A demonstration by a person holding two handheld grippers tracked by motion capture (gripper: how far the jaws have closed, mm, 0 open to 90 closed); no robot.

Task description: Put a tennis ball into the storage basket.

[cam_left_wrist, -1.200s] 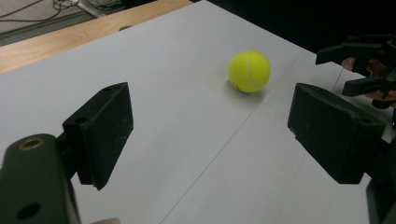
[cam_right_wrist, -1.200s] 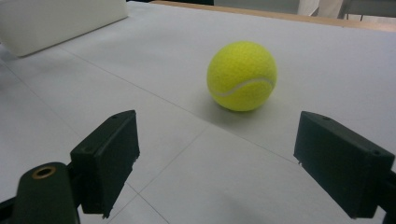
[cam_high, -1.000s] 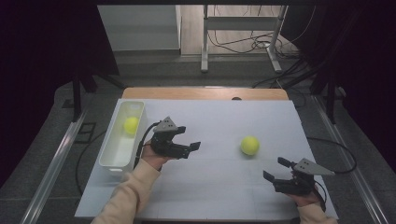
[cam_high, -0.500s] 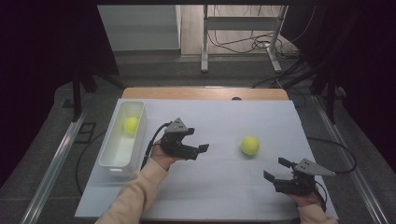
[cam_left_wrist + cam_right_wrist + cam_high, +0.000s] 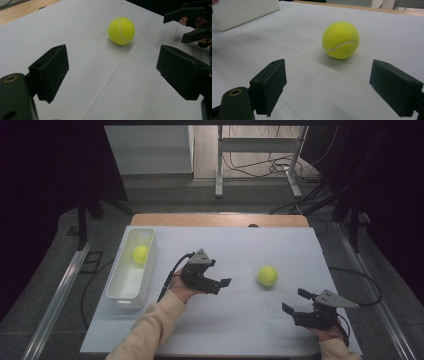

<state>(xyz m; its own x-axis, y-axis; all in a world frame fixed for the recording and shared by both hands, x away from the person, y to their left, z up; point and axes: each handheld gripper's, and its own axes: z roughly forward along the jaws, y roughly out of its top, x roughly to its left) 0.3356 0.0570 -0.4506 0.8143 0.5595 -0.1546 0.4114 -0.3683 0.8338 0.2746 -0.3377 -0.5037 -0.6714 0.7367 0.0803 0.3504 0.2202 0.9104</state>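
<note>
Near right: your right gripper (image 5: pixel 298 306) rests low over the white table (image 5: pixel 240 330), jaws wide and empty, aimed far-left at the ball (image 5: pixel 267 275). In the right gripper view the ball (image 5: pixel 340 40) sits ahead of the jaws, centred between them but well apart from both.

Centre: your left gripper (image 5: pixel 220 286) hangs above the table with the forearm entering from the near edge and the jaws pointing right toward the same ball. Its jaws have just been opening; they stand wide with nothing between them. In the left gripper view the ball (image 5: pixel 121 31) lies ahead, slightly left of the midline, with the right gripper (image 5: pixel 191 26) beyond it.

Step in hand, by judgement: the reach for the loose ball, grasp not yet begun. The next move calls for you to carry the left gripper right until the ball is between the pads, then close.

Far left: the bin (image 5: pixel 120 292) holds a second ball (image 5: pixel 140 254).
</note>
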